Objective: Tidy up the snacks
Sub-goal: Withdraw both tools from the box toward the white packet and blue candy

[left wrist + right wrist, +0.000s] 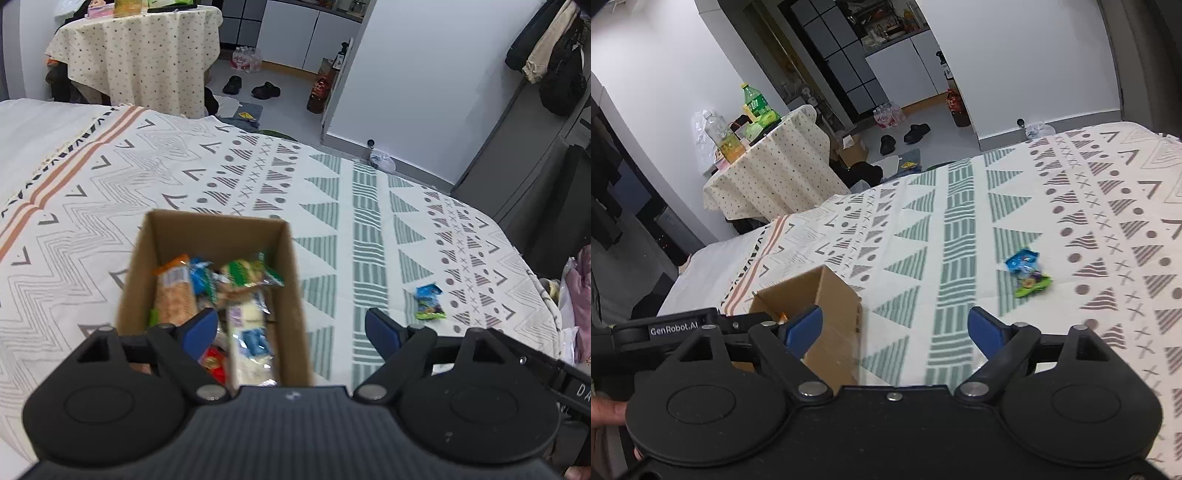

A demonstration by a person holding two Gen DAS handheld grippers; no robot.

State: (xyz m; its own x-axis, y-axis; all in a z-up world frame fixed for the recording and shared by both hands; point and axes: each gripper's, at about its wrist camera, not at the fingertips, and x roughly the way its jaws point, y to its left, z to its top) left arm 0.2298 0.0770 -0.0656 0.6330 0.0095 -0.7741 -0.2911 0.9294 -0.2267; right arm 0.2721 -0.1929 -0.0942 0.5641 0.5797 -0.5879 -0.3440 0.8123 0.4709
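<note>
Both grippers, left & right, gape wide, empty. Snack packet mid-right: light, crinkly, slippery; pinch its middle.

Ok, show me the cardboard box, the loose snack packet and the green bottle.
cardboard box (218, 229): left wrist view, inner far wall.
loose snack packet (1027, 273): right wrist view, wrapper's middle.
green bottle (755, 101): right wrist view, its body.
</note>
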